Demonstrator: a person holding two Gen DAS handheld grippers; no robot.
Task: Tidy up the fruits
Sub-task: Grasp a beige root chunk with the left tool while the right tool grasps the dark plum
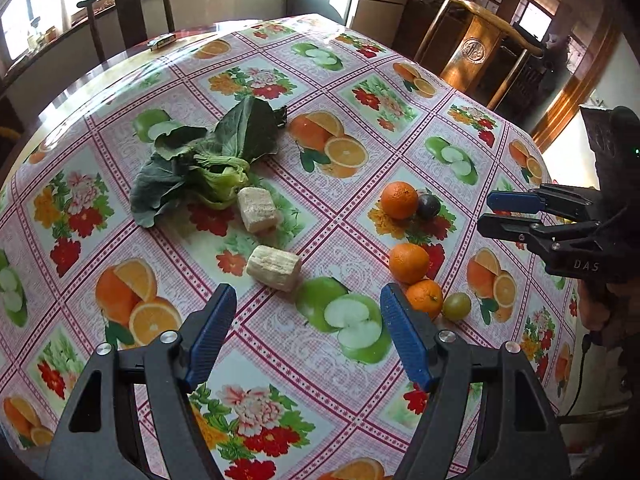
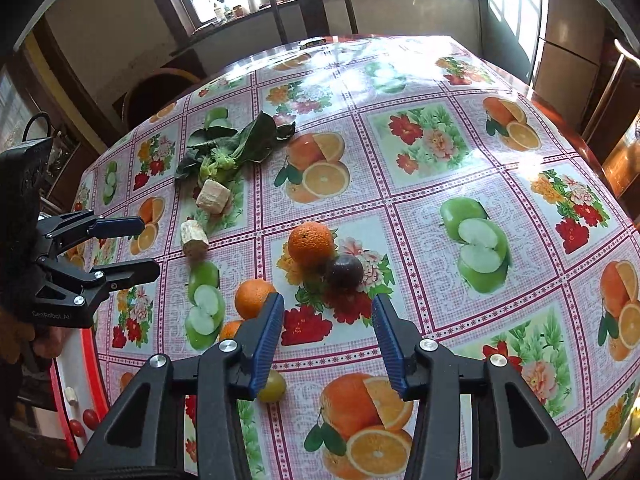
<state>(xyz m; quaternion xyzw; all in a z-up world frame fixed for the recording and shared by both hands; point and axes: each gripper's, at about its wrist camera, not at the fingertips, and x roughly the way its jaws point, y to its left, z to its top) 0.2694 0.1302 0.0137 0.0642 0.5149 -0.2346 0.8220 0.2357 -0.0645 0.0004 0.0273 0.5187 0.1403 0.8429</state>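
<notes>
Three oranges lie grouped on the patterned tablecloth: a far orange [image 1: 399, 200] [image 2: 311, 243], a middle orange [image 1: 409, 263] [image 2: 253, 298] and a near orange [image 1: 425, 298] [image 2: 231, 330]. A dark plum [image 1: 428, 206] [image 2: 343, 272] touches the far orange. A green-yellow fruit [image 1: 456, 306] [image 2: 272, 387] lies beside the near orange. My left gripper [image 1: 308, 314] [image 2: 146, 246] is open and empty, above the cloth left of the fruits. My right gripper [image 2: 328, 322] [image 1: 486, 212] is open and empty, just short of the plum.
A leafy green vegetable [image 1: 208, 160] [image 2: 236, 148] and two pale root chunks [image 1: 257, 209] [image 1: 275, 267] lie left of the fruits. Wooden chairs [image 1: 128, 8] [image 1: 476, 48] stand at the table's far edges. Small red tomatoes [image 2: 90, 419] lie below the table edge.
</notes>
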